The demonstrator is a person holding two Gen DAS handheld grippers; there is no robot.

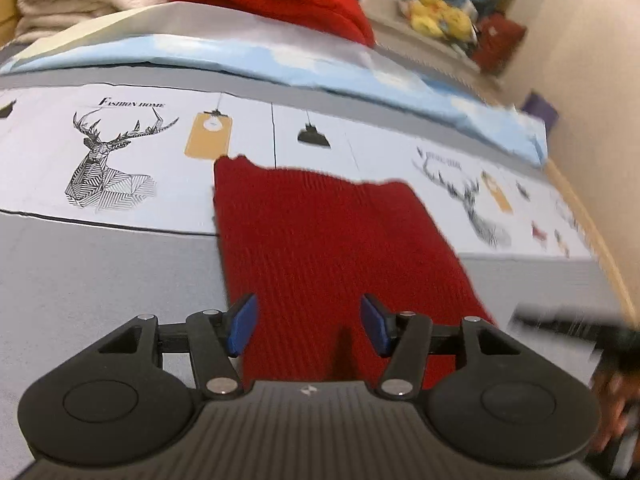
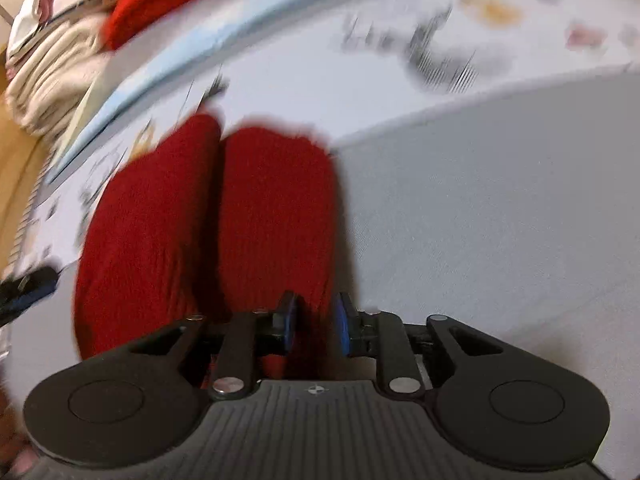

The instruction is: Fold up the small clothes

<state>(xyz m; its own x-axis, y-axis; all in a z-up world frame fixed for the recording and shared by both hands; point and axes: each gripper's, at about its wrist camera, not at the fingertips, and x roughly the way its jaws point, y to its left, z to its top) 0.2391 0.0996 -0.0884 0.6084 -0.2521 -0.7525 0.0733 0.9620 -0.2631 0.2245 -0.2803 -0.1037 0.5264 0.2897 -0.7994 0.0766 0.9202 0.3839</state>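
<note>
I'm holding my left gripper (image 1: 308,326) spread wide above the red knit cloth (image 1: 320,240) lying on the grey bedsheet (image 1: 100,272); my right gripper (image 2: 316,326) seems, through blur, to be pinching its edge.

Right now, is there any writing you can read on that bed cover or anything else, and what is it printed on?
"FASHION HOME": printed above the deer drawing on the bed cover.
Lettering above the second deer, further right: too blurred to read.
Right wrist view: prints smeared by motion, nothing readable.
Red knit garment: no text visible.
</note>
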